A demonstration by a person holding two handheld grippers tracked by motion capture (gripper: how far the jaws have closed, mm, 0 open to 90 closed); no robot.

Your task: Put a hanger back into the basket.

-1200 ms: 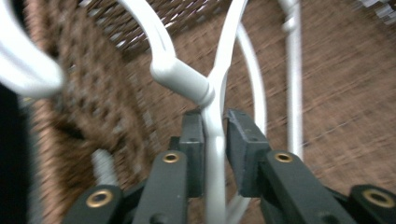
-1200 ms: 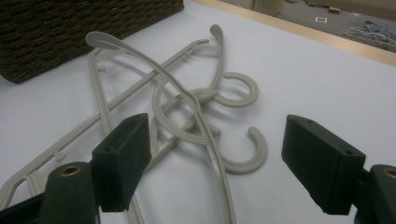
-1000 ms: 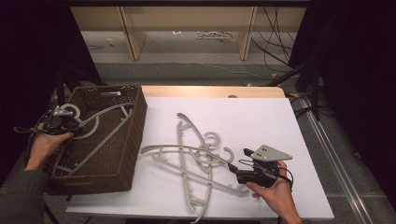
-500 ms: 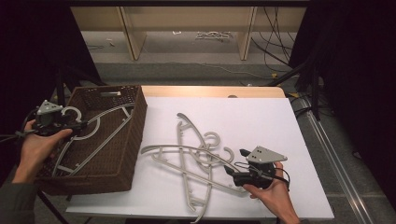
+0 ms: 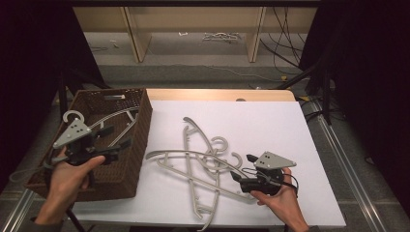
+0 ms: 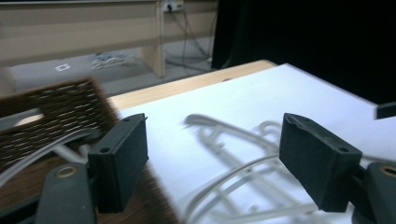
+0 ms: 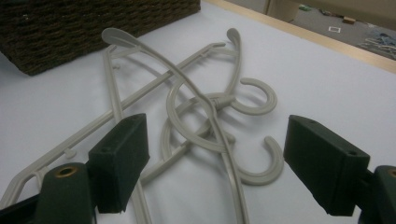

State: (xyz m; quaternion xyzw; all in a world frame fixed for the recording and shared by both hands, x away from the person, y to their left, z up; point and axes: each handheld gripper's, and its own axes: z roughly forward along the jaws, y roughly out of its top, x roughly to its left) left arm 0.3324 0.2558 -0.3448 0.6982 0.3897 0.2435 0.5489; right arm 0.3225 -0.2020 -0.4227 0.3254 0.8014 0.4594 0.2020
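Both pairs of jaws are standing open and empty: your left gripper (image 5: 112, 137) is hovering over the basket (image 5: 140, 121), having just been opening, your right gripper (image 5: 244, 166) facing the hangers (image 5: 193, 159).

Lab-like recording setup: black curtains (image 5: 29, 58), loose floor cables (image 5: 285, 29) (bare white tabletop (image 5: 270, 125))

The hangers (image 5: 198, 166) are pale grey-beige plastic; the basket (image 5: 129, 159) is dark brown wicker with a woven weave; the worktop (image 5: 270, 121) is white with a light wood edge at its far side; each claw (image 5: 113, 140) (image 5: 241, 166) is black with a grey three-cornered plate on top.
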